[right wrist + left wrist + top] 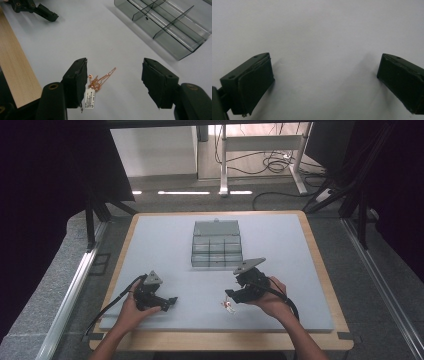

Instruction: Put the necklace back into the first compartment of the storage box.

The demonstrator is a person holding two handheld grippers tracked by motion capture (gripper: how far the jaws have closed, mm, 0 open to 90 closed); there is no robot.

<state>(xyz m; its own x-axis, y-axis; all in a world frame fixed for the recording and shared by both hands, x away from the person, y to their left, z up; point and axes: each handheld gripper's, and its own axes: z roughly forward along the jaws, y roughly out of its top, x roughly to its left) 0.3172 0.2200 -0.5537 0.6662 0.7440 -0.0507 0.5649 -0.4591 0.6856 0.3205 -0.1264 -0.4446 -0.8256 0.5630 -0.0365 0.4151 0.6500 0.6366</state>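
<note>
Jaws wide apart on both: your right gripper (113,82) straddles a thin rose-gold chain (101,80) w/ white tag (90,98), holding nothing. Chain lies on the mat (165,245) near your edge, long axis diagonal, tag end by one jaw, far end toward the clear divided box (170,27). Left gripper (324,82) empty over bare mat.
</note>
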